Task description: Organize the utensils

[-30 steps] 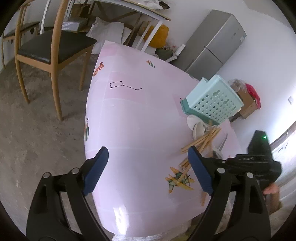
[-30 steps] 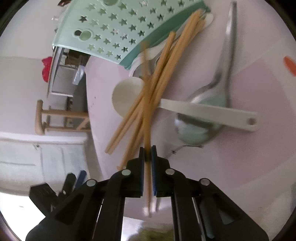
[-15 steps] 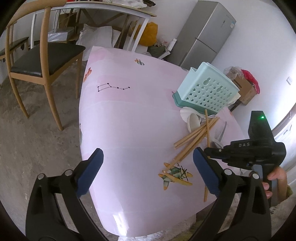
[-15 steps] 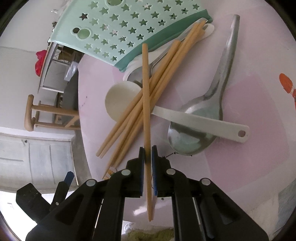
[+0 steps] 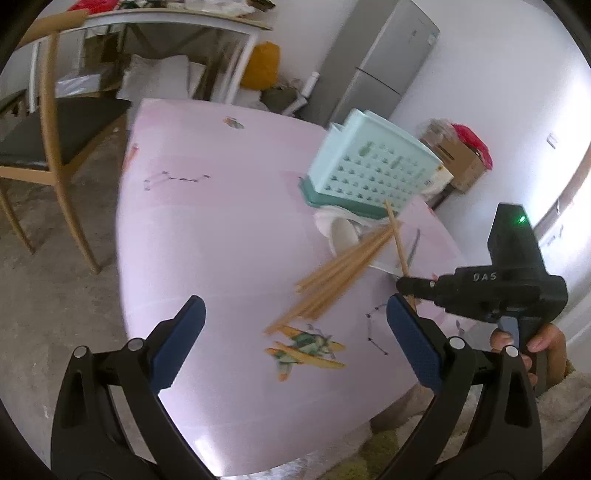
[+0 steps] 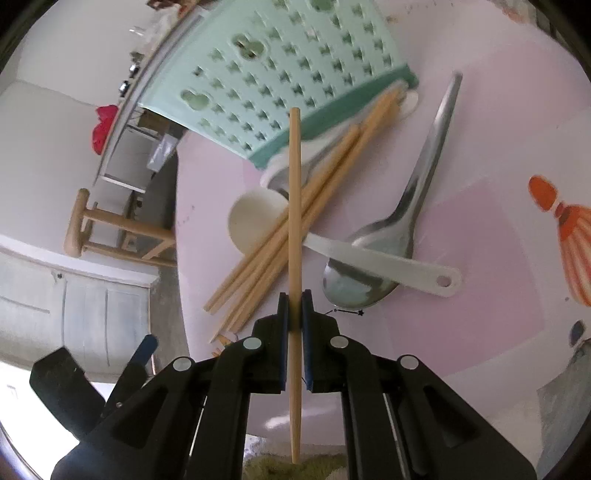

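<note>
My right gripper (image 6: 294, 306) is shut on one wooden chopstick (image 6: 294, 206), lifted above the pile and pointing toward the mint-green perforated basket (image 6: 280, 77). Under it, several more chopsticks (image 6: 288, 236) lie fanned on the pink table (image 6: 480, 236), crossing a white ladle (image 6: 376, 258) and a metal spoon (image 6: 402, 218). In the left wrist view my left gripper (image 5: 293, 339) hangs wide open and empty over the table's near part. The right gripper (image 5: 406, 286) shows there at the right with its chopstick (image 5: 396, 236), before the basket (image 5: 373, 173) and the chopstick pile (image 5: 336, 273).
A wooden chair (image 5: 48, 147) stands left of the table, with a white table (image 5: 166, 22) and a grey fridge (image 5: 384, 62) behind. A cardboard box (image 5: 461, 162) sits past the basket. A person's hand (image 5: 532, 347) holds the right gripper's handle. A wooden stool (image 6: 114, 229) stands off the table's edge.
The right gripper lifted its chopstick clear of the pile toward the basket. The left gripper opened slightly wider and shifted over the table, bringing the utensils more into view.
</note>
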`<action>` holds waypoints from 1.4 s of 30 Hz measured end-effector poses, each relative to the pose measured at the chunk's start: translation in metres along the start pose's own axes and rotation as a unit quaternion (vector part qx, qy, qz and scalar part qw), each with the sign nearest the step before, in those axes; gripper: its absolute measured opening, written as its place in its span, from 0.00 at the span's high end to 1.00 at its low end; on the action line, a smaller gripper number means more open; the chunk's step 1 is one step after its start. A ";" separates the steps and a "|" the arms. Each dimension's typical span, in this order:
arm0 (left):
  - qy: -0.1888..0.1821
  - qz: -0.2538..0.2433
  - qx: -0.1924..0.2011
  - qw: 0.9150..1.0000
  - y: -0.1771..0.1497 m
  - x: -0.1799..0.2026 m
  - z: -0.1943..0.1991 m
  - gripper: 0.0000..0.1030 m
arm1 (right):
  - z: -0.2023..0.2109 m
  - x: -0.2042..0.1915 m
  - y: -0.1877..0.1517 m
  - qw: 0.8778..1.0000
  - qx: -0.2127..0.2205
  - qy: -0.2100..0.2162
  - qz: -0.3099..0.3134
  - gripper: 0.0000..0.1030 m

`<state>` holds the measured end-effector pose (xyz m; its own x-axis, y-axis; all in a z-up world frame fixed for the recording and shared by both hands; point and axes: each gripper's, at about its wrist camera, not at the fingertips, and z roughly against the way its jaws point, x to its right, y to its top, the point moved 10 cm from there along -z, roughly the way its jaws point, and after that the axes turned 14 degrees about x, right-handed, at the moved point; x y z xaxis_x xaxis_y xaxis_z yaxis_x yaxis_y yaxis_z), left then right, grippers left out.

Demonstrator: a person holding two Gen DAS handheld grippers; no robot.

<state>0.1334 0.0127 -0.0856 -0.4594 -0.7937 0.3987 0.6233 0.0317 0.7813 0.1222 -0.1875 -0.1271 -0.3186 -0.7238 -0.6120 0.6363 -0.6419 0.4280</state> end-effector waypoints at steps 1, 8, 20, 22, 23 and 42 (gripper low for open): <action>-0.001 -0.010 0.003 1.000 0.000 0.006 -0.003 0.08 | 0.002 -0.001 0.002 1.000 0.004 0.003 0.003 0.93; 0.010 -0.101 0.009 0.995 0.008 0.043 -0.031 0.14 | 0.037 0.004 0.038 0.997 0.071 0.018 0.034 0.93; -0.018 -0.243 -0.056 0.968 0.005 0.103 -0.110 0.74 | 0.055 0.055 0.084 0.994 0.104 0.011 0.007 0.93; -0.020 -0.261 -0.078 0.962 0.000 0.109 -0.124 0.78 | 0.053 0.062 0.087 0.995 0.100 0.014 -0.003 0.93; -0.021 -0.266 -0.087 0.960 -0.002 0.110 -0.130 0.78 | 0.052 0.064 0.088 0.995 0.099 0.015 -0.005 0.93; -0.040 -0.345 -0.142 0.927 -0.002 0.149 -0.174 0.95 | 0.045 0.081 0.099 0.994 0.097 0.036 -0.024 0.93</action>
<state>0.1739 -0.2117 -0.1115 -0.8497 -0.5167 -0.1053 0.2995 -0.6372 0.7101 0.1285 -0.3209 -0.1043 -0.2901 -0.6764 -0.6770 0.4722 -0.7165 0.5135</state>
